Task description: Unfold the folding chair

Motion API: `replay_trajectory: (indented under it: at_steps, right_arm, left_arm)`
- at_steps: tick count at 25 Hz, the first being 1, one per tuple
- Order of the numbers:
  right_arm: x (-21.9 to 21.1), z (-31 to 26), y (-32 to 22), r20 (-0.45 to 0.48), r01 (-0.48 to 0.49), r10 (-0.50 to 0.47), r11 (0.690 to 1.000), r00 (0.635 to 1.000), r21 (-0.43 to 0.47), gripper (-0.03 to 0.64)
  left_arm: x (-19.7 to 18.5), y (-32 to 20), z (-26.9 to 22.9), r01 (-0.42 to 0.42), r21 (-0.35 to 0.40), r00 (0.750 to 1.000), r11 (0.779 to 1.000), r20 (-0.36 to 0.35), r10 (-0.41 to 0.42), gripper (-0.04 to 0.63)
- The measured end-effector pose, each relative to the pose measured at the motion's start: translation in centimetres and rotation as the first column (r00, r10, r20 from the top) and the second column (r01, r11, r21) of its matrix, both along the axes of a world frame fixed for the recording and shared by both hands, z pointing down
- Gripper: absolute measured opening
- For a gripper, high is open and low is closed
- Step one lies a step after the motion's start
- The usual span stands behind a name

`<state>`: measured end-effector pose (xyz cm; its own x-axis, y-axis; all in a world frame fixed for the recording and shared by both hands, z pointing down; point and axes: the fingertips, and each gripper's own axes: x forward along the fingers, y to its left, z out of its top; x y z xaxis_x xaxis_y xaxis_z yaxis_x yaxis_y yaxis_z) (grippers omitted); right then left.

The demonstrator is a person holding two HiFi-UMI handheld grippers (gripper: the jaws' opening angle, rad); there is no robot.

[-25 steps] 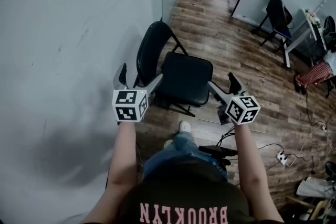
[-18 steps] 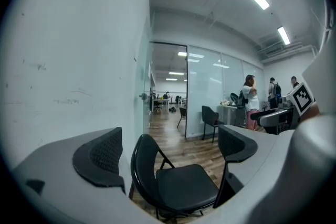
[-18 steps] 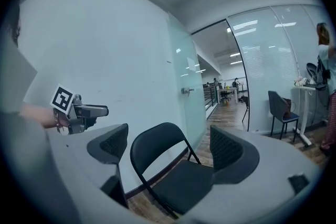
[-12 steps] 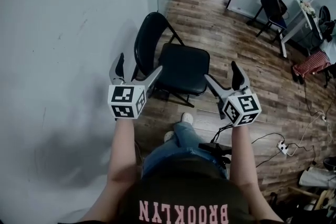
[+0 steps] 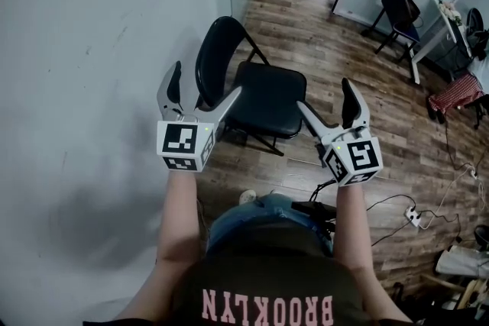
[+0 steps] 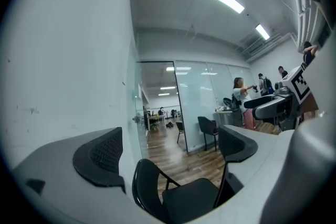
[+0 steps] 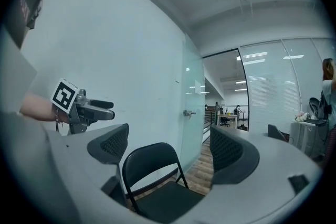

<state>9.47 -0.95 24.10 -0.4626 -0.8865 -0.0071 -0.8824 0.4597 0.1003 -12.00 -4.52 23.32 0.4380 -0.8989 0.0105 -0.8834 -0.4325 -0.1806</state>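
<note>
Person: the person (image 5: 267,271) stands at the near edge of the head view with both forearms stretched toward 12 o'clock. One shoe (image 5: 247,197) shows just ahead of the jeans.
Left gripper: the left gripper (image 5: 205,84) is held level at about 11 o'clock, its marker cube facing the camera.
Left fingers: the fingers (image 6: 100,157) are spread wide with only air between them. The chair shows through the gap, well beyond them and untouched.
Right gripper: the right gripper (image 5: 325,95) is held level at about 1 o'clock, well apart from the left one.
Right fingers: the fingers (image 7: 231,157) are also spread wide and pinch nothing. The chair's backrest is framed between them, farther off.
Folding chair: the black folding chair (image 5: 263,99) stands at 12 o'clock, already opened out. Its seat is flat and its legs are on the wood floor (image 5: 321,34). Its rounded backrest is on the side toward the wall (image 5: 92,50).
Cables: a power strip (image 5: 412,221) and its cords lie on the floor at about 3 o'clock.
Far room: another dark chair (image 5: 397,8) stands at 2 o'clock by a pale partition.
</note>
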Motion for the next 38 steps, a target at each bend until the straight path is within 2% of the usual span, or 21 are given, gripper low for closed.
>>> replay_trajectory:
  at_steps: [5,9,10,13,15,18,22,23,25,29,38]
  right_arm:
    - [1.3,-2.5,-0.3,-0.029,-0.007,0.009,0.998,1.0,0.062,0.48]
    - [2.5,-4.5,-0.6,-0.07,-0.019,0.025,0.996,0.997,0.09,0.48]
    - [2.7,-5.1,-0.7,-0.069,-0.016,0.023,0.995,0.997,0.099,0.479]
    - [3.4,-6.4,-0.5,-0.045,-0.011,0.017,0.993,0.999,0.116,0.443]
    - [4.0,-6.8,-0.2,-0.032,-0.022,0.026,0.992,0.999,0.127,0.379]
    - [4.7,-7.4,0.3,-0.029,-0.041,0.046,0.988,0.999,0.15,0.226]
    - [5.2,-7.9,1.0,-0.038,-0.041,0.048,0.985,0.998,0.169,0.043]
    - [5.2,-8.0,1.1,-0.04,-0.037,0.044,0.984,0.998,0.172,0.015]
    - [5.1,-8.1,1.3,-0.055,-0.024,0.034,0.984,0.998,0.176,0.002]
    - [5.1,-8.4,1.4,-0.087,-0.029,0.045,0.983,0.995,0.181,0.0]
    - [5.2,-8.6,1.4,-0.091,-0.048,0.065,0.983,0.994,0.176,0.0]
  left_arm:
    - [1.7,0.3,-1.4,-0.022,0.056,1.0,0.998,-0.002,0.022,0.568]
    - [2.5,0.3,-2.3,0.003,0.074,0.999,0.997,-0.033,0.0,0.547]
    - [2.6,0.4,-2.7,0.01,0.081,0.999,0.997,-0.043,-0.007,0.528]
    - [2.8,0.8,-3.7,0.032,0.113,0.998,0.993,-0.062,-0.025,0.405]
    - [2.8,1.2,-4.3,0.051,0.135,0.997,0.99,-0.067,-0.042,0.311]
    - [2.4,1.5,-5.4,0.092,0.172,0.994,0.981,-0.075,-0.08,0.163]
    - [2.1,2.1,-6.4,0.118,0.2,0.991,0.973,-0.084,-0.103,0.073]
    - [2.0,2.2,-6.6,0.122,0.203,0.991,0.972,-0.085,-0.106,0.053]
    - [2.0,2.3,-6.6,0.121,0.2,0.991,0.972,-0.082,-0.106,0.003]
    - [2.3,2.5,-6.8,0.113,0.183,0.993,0.977,-0.059,-0.104,0.002]
    - [2.2,2.8,-7.3,0.092,0.203,0.996,0.975,-0.008,-0.092,0.002]
